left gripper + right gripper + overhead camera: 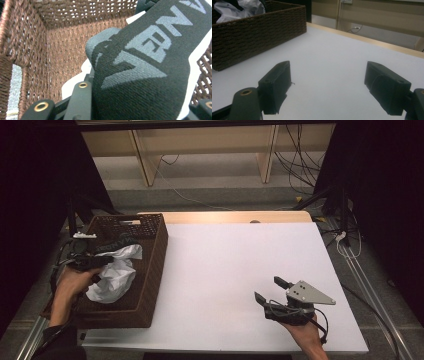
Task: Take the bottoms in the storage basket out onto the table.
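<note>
A dark brown woven basket [156, 265] stands at the table's left edge. In it lies a crumpled white cloth [116, 274]. My left gripper [102, 261] hangs over the basket, shut on a black knitted band [145, 62] with grey lettering. The band drapes across the left gripper view, and the basket's inner wall [62, 50] and a bit of the white cloth [72, 85] show behind it. In the high view the black band [119, 242] sits just above the white cloth. My right gripper [266, 288] rests low over the white table at the front right, open, with nothing between its jaws.
The white table top [240, 255] stretches between the basket and my right gripper [328, 82]. The right gripper view has the basket's outer wall [257, 32] at far left with the white cloth [234, 8] over its rim. Cables and wooden legs lie beyond the far edge.
</note>
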The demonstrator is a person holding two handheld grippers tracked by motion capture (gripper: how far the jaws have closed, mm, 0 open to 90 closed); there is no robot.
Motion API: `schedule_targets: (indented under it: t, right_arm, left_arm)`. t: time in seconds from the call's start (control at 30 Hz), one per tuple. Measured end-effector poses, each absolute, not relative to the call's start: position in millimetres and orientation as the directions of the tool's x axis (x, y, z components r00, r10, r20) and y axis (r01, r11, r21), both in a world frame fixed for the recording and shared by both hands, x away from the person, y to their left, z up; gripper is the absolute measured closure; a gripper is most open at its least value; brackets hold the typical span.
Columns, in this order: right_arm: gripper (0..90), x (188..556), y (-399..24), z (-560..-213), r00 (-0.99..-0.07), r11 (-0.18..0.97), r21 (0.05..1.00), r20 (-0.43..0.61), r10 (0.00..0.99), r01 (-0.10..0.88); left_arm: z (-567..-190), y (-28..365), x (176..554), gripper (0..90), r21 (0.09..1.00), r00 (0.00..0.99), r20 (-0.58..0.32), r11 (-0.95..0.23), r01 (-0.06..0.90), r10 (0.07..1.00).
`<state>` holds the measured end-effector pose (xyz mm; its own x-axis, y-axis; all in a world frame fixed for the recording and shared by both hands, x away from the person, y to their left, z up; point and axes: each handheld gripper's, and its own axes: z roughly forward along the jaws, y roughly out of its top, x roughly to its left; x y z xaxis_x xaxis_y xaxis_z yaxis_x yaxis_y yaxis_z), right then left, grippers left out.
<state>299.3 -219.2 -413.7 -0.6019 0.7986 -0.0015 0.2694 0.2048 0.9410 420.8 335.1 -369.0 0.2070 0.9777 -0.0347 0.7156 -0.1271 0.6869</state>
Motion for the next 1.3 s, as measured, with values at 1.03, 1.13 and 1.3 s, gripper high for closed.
schedule_targets:
  t: [1.03, 1.13, 1.3]
  right_arm:
    - [22.6, 299.2, -219.1, -413.8, -0.603, 0.204, 0.941, -0.001, 0.798, 0.269]
    - [22.6, 299.1, -219.2, -413.7, -0.603, 0.204, 0.941, 0.000, 0.798, 0.270]
    - [22.6, 299.4, -219.5, -413.9, -0.602, 0.205, 0.940, 0.001, 0.799, 0.273]
  left_arm:
    - [-332.3, 318.8, 404.6, 68.8, 0.826, 0.281, -0.146, -0.039, 0.562, 0.949]
    - [-331.0, 316.5, 404.5, 69.3, 0.830, 0.293, -0.152, -0.039, 0.557, 0.944]
    - [-327.8, 309.9, 405.0, 69.6, 0.837, 0.313, -0.165, -0.036, 0.546, 0.935]
